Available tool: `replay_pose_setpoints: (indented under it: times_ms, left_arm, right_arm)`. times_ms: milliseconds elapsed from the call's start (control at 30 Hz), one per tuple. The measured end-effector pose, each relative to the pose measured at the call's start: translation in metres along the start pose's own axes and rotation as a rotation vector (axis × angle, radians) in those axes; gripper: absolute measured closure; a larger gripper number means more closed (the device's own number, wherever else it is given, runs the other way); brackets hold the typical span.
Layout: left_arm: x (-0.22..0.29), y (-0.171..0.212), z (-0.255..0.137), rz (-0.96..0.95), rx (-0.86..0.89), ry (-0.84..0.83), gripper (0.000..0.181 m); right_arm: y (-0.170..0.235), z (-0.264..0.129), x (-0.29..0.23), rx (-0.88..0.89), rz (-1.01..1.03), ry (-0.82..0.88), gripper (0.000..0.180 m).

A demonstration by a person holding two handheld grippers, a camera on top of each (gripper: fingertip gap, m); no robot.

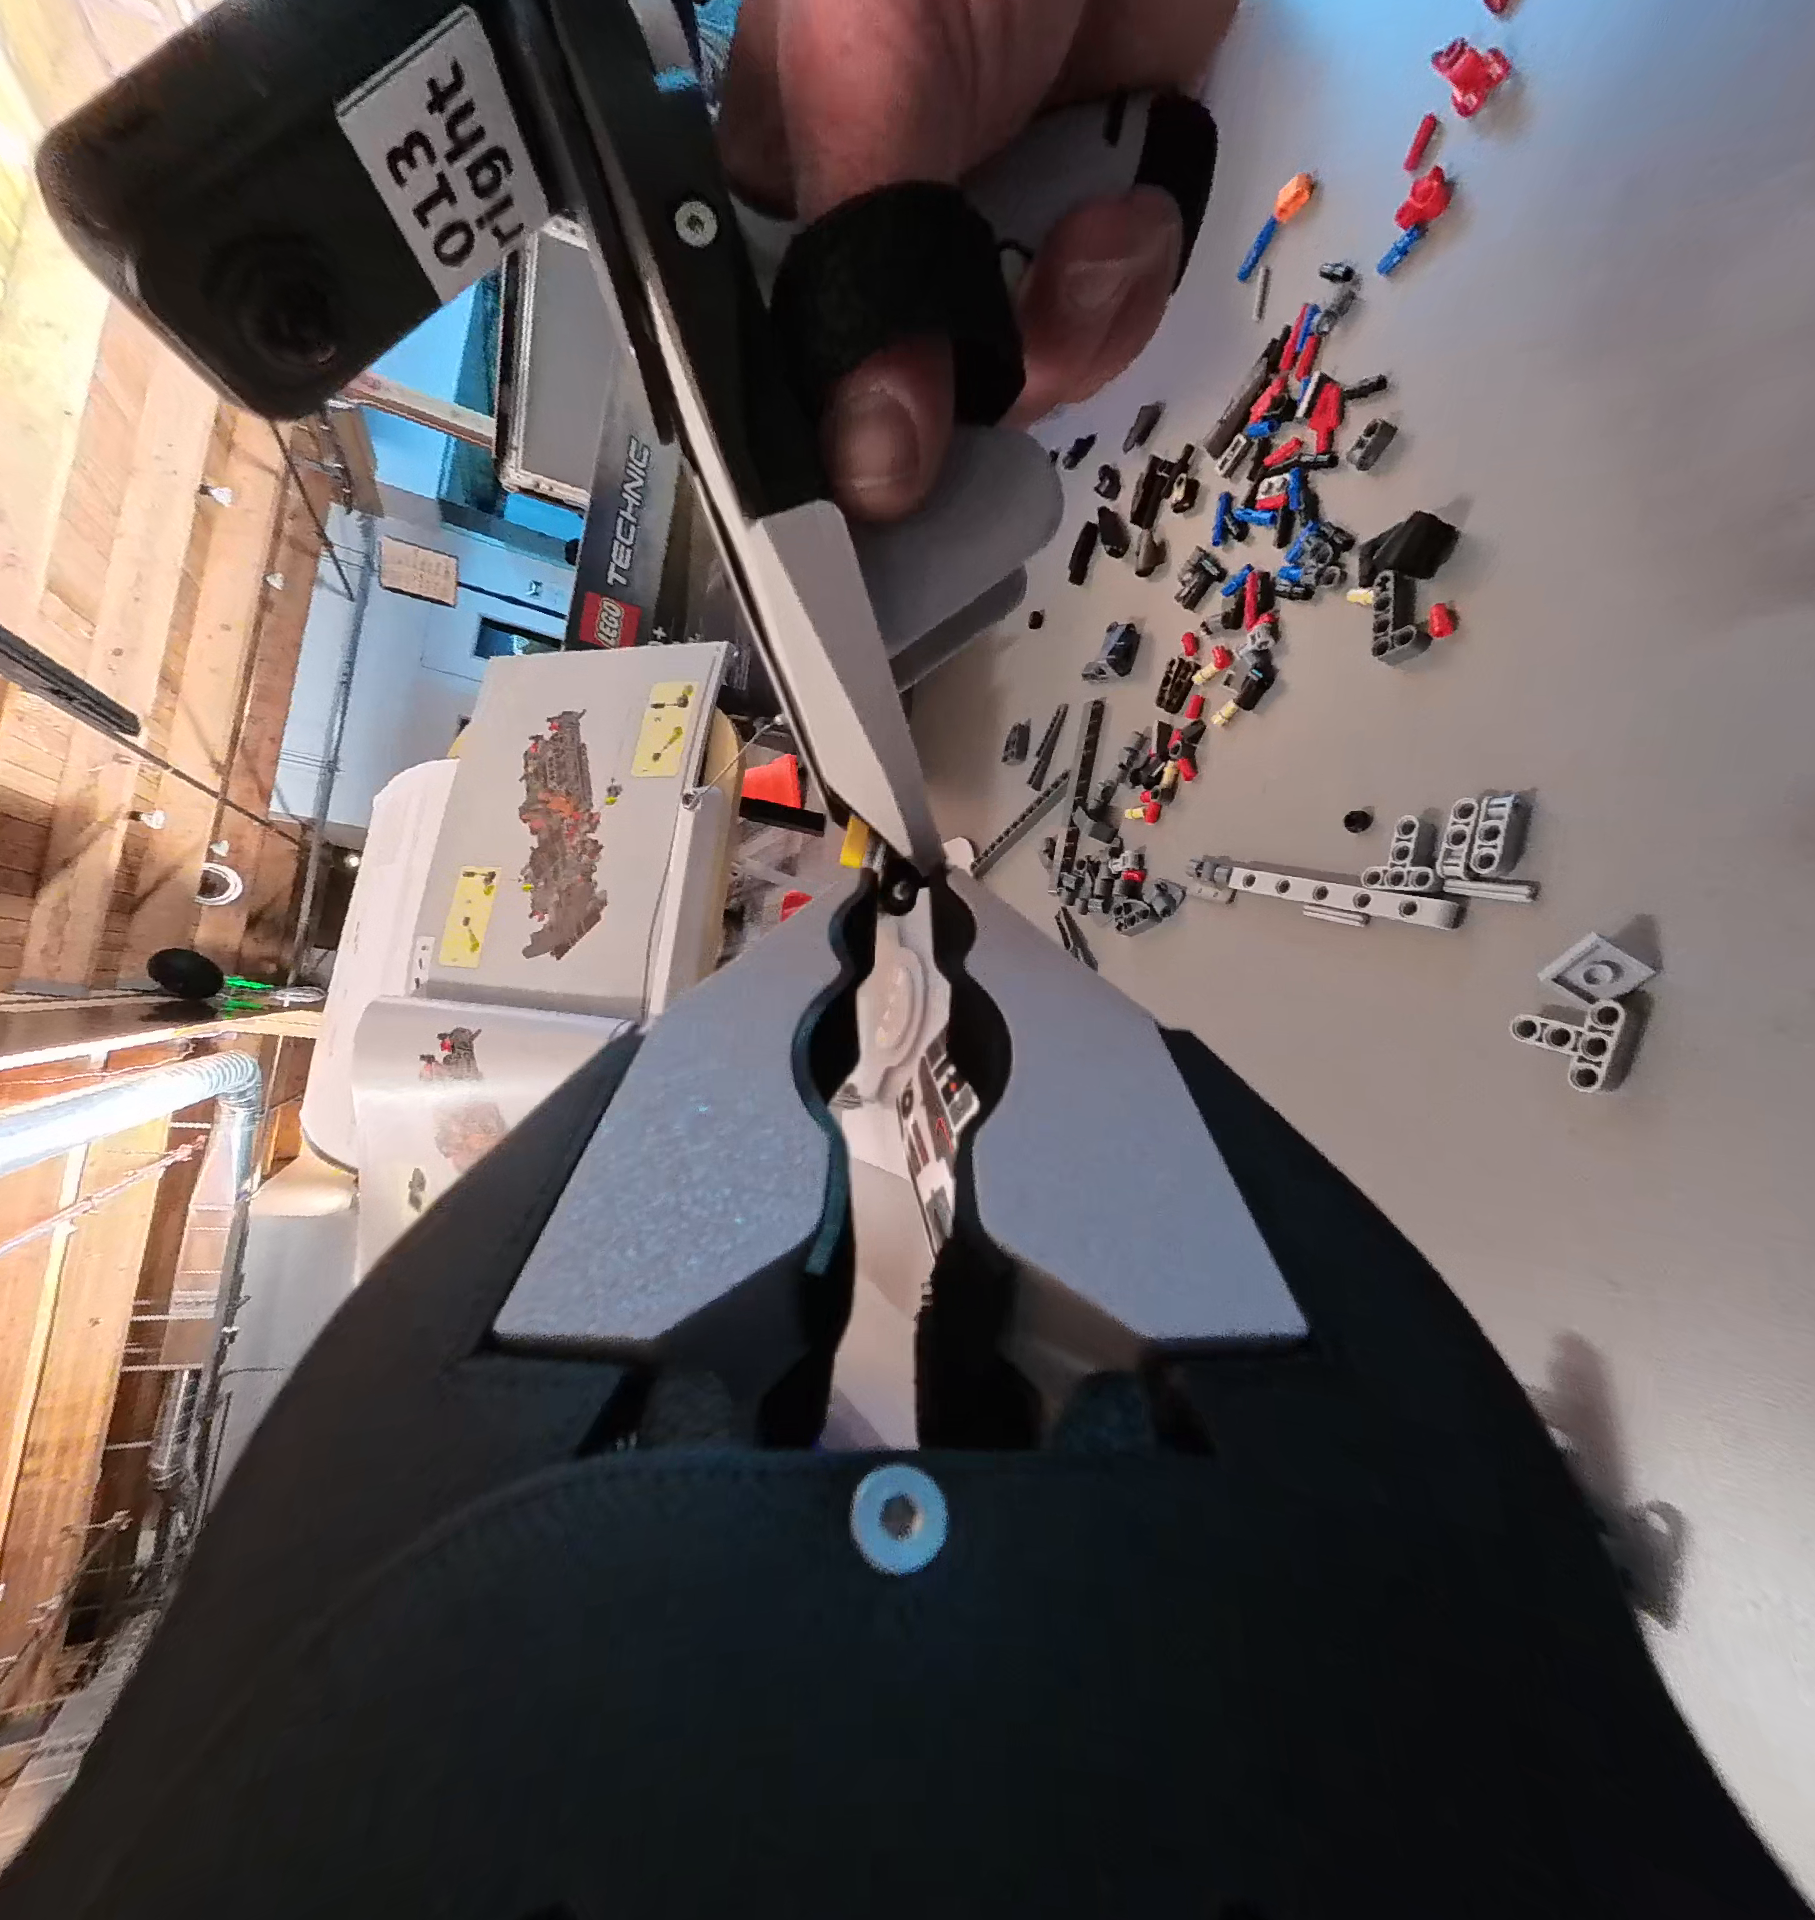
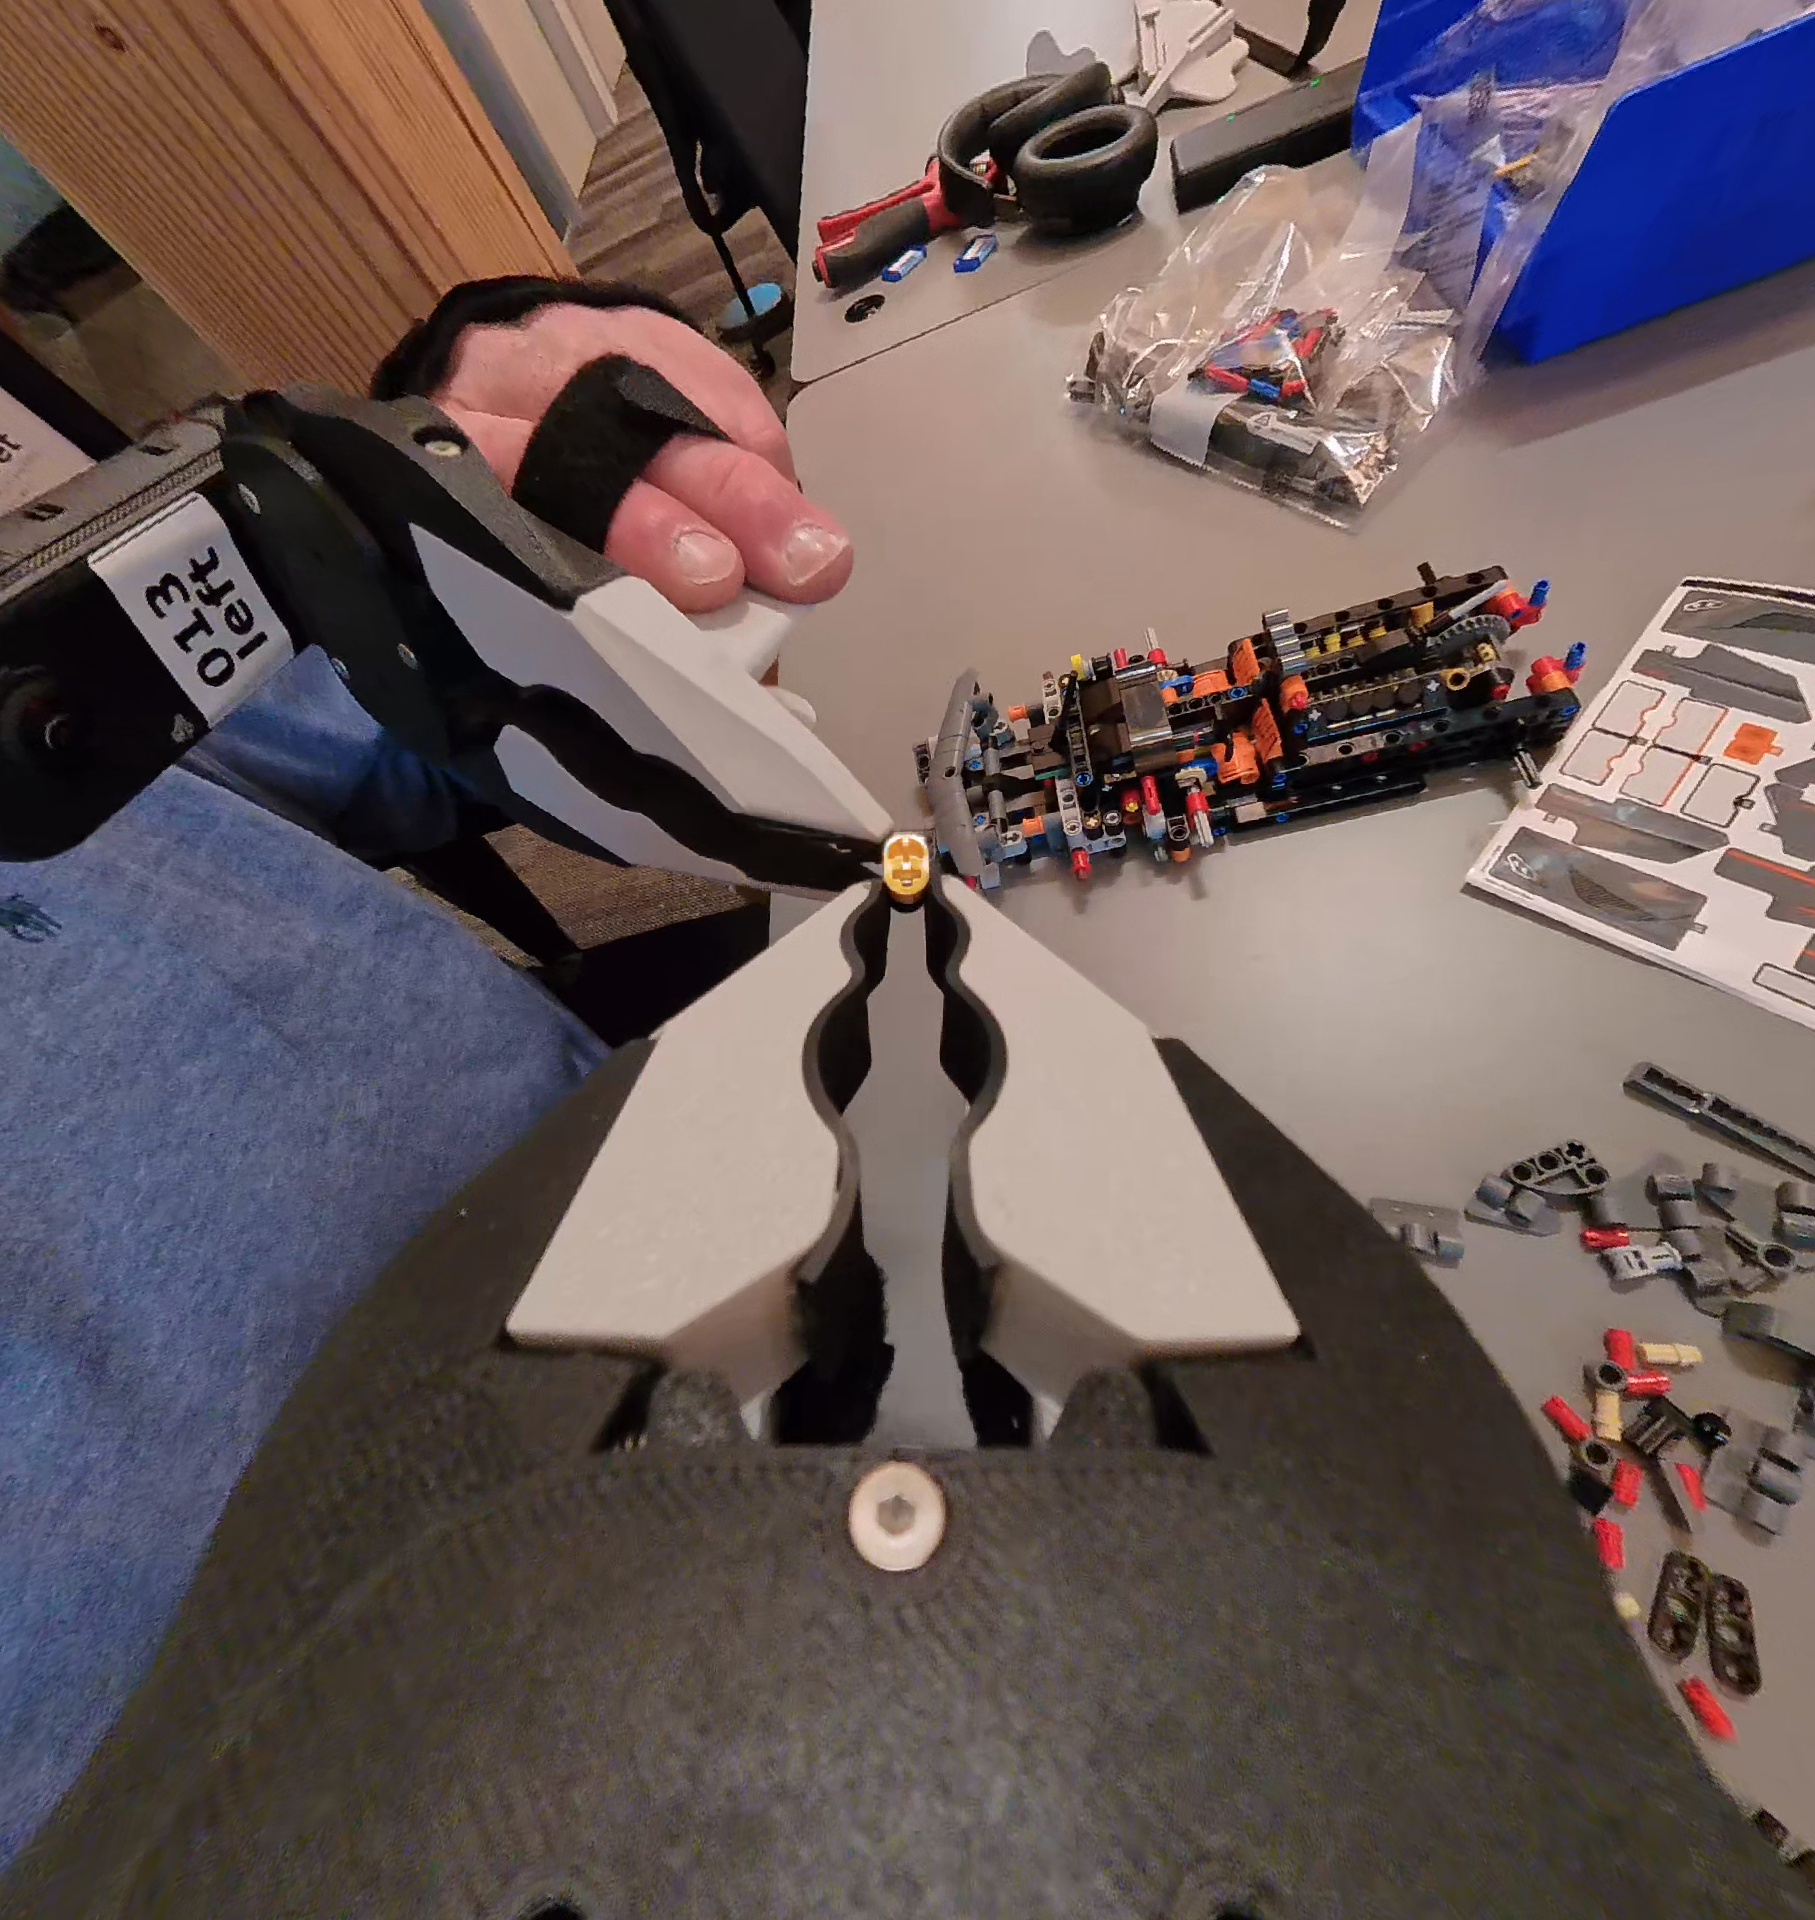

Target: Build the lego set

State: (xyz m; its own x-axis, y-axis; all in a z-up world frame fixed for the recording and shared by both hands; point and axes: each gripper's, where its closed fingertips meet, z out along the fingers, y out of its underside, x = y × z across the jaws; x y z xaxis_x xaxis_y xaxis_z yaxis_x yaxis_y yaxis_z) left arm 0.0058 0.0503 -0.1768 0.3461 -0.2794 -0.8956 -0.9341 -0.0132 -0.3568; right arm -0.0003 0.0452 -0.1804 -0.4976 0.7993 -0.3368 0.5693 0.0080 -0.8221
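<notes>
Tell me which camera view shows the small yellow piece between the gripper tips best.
The right wrist view: the yellow piece faces the camera, sharp, between the fingertips. In the left wrist view only a yellow sliver shows behind the tips.

Looks like an office / maker-type workspace, not a home kitchen or shop. Evidence: grey work tables (image 2: 1090, 499) pushed edge to edge w/ a cable grommet hole (image 2: 863, 307); carpeted floor (image 2: 664, 156) between desks; light wood panel wall (image 2: 290, 177) and wood plank walls/ceiling (image 1: 82, 499) w/ exposed metal duct (image 1: 103, 1117) and cable railing, so upper level or mezzanine prob. Desk clutter fits hobby/bench use: black headphones (image 2: 1059, 145), red-handled tool (image 2: 882, 223), blue box (image 2: 1703, 177), clear parts bags (image 2: 1267, 364), sticker sheet (image 2: 1713, 790), loose lego pieces (image 1: 1267, 540), instruction booklet (image 1: 570, 821) propped up, set box (image 1: 622, 540) behind it.
</notes>
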Motion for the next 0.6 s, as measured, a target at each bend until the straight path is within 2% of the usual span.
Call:
replay_pose_setpoints:
  times_ms: [167,400,500,600]
  left_arm:
    - [-0.004,0.0,-0.001,-0.044,0.011,-0.008,0.177]
    - [-0.021,-0.003,-0.008,-0.361,0.158,0.049,0.178]
    - [-0.026,-0.006,-0.011,-0.466,0.211,0.085,0.178]
    - [-0.028,-0.01,-0.013,-0.627,0.293,0.162,0.178]
  right_arm:
    - [-0.003,-0.002,-0.001,0.029,0.027,-0.024,0.176]
    - [-0.022,-0.017,-0.002,0.161,0.006,-0.024,0.167]
    - [-0.024,-0.024,-0.002,0.185,-0.052,0.011,0.167]
    - [-0.028,-0.022,-0.005,0.182,-0.203,0.103,0.164]
